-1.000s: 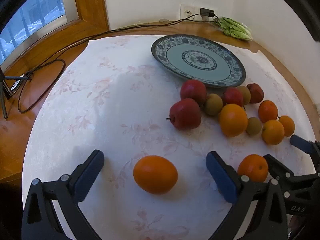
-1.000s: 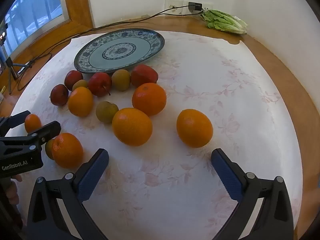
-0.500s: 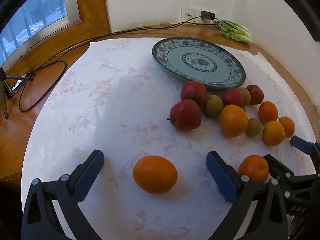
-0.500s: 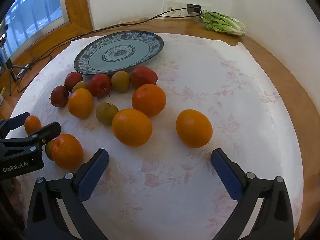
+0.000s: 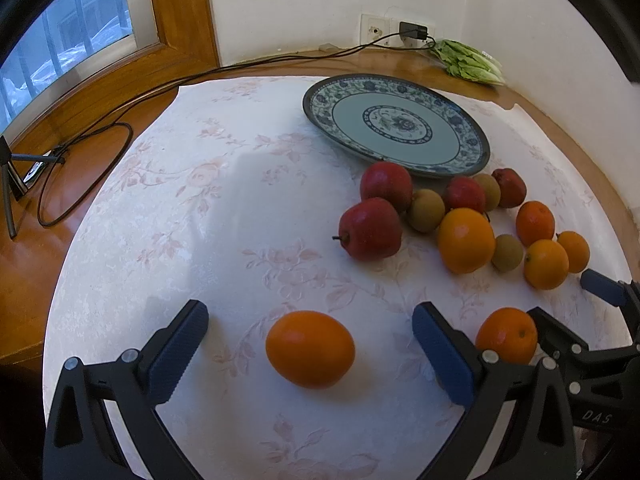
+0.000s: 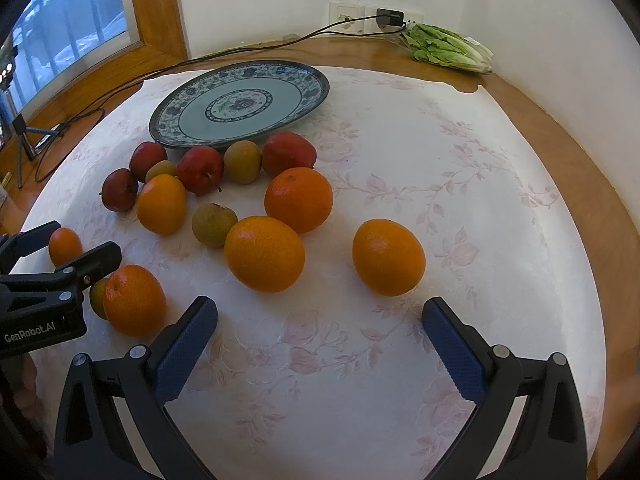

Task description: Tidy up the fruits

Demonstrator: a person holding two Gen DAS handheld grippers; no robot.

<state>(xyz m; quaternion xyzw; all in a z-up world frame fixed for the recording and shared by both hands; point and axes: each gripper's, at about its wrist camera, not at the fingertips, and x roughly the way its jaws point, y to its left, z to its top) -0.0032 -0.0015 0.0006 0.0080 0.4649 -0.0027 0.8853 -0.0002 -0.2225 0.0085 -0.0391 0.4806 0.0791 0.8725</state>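
Observation:
One orange [image 5: 310, 349] lies on the white flowered cloth between the fingers of my open left gripper [image 5: 310, 315], untouched. Further off is a cluster of red apples [image 5: 370, 229], greenish-brown fruits [image 5: 425, 211] and oranges [image 5: 465, 240], in front of an empty blue patterned plate [image 5: 320, 98]. My right gripper [image 6: 320, 312] is open too, with two oranges [image 6: 264, 254] [image 6: 388, 257] just ahead of its fingertips. The same plate [image 6: 168, 122] sits behind the fruit cluster. The left gripper [image 6: 68, 245] shows at the left edge, around a small orange [image 6: 64, 246].
A round wooden table [image 6: 600, 184] carries the cloth. At the back, a black cable [image 5: 120, 112] runs to a wall socket, beside a bag of leafy greens [image 6: 448, 48]. A small tripod [image 5: 12, 184] stands at the far left by the window.
Both views have tilted up a little, showing more of the wall and window. The fruits and plate have not moved, and both grippers stay open.

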